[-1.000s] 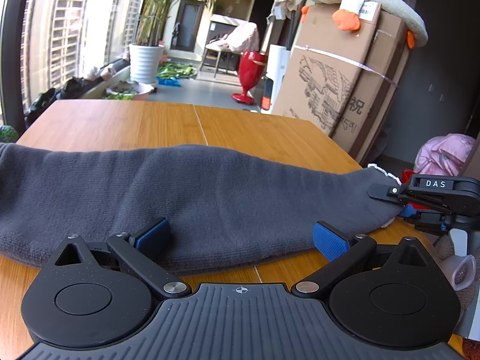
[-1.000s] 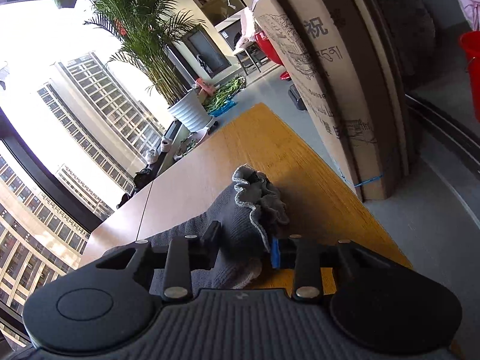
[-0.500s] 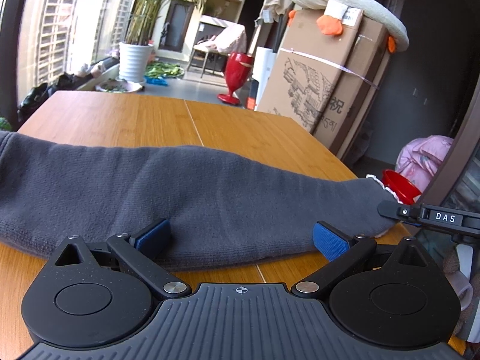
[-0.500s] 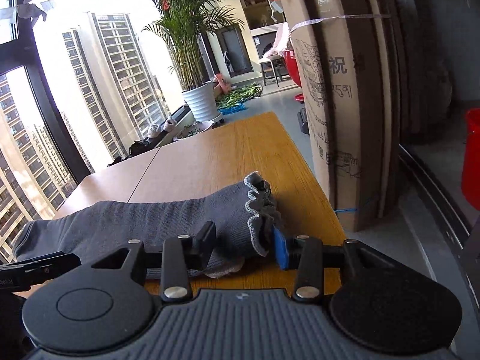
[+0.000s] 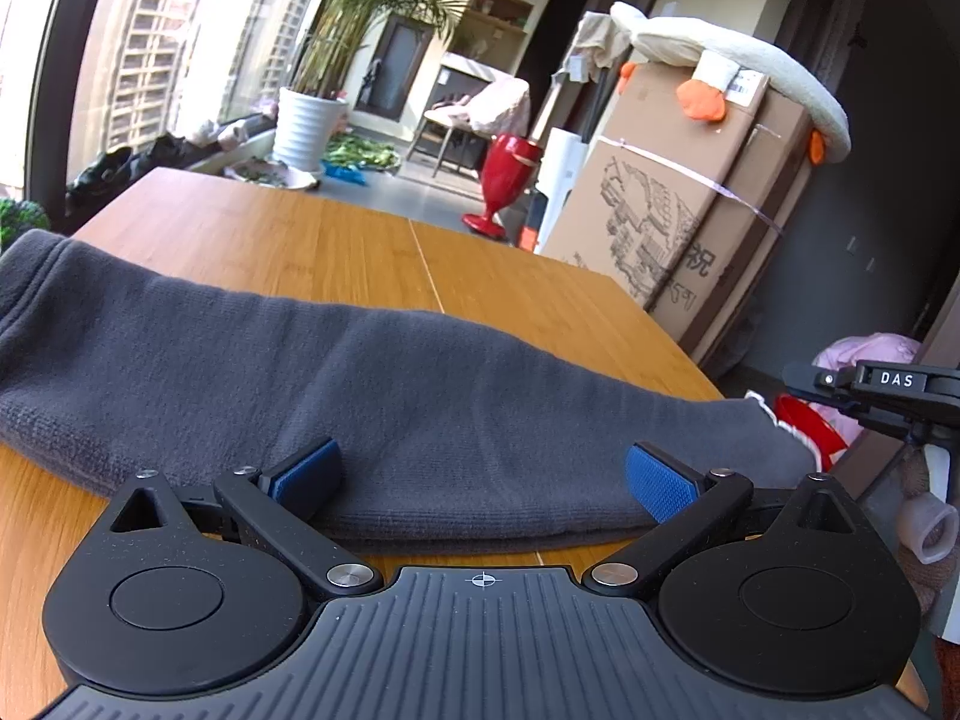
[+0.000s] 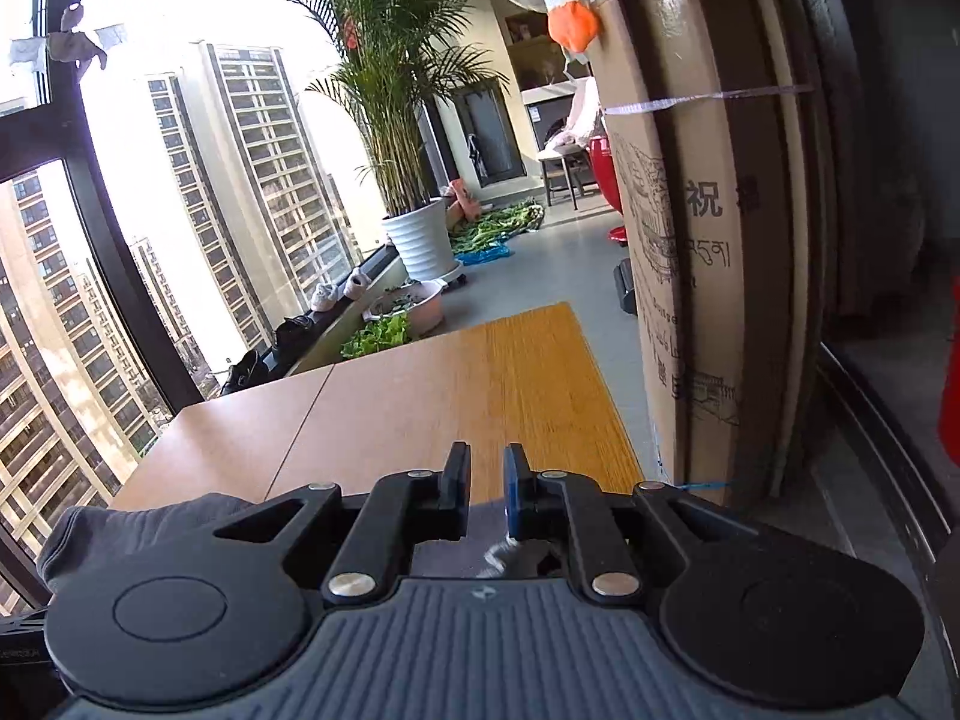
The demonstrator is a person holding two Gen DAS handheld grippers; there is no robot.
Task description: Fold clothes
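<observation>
Item one: grey knitted garment, folded into a long band, lying across the near part of the wooden table and running from its left edge to its right edge, where the white-trimmed end reaches the corner.

Item two: my left gripper, jaws spread wide, blue pads either side of the band's near fold; whether they touch the cloth I cannot tell.

Item three: my right gripper, jaws pressed nearly together, pinching the garment's trimmed end low between the fingers.

Containers, all off the table: white ribbed pot holding a tall palm; pink basin with green leaves in it; tall cardboard box, strapped shut, a plush toy draped over its top.
</observation>
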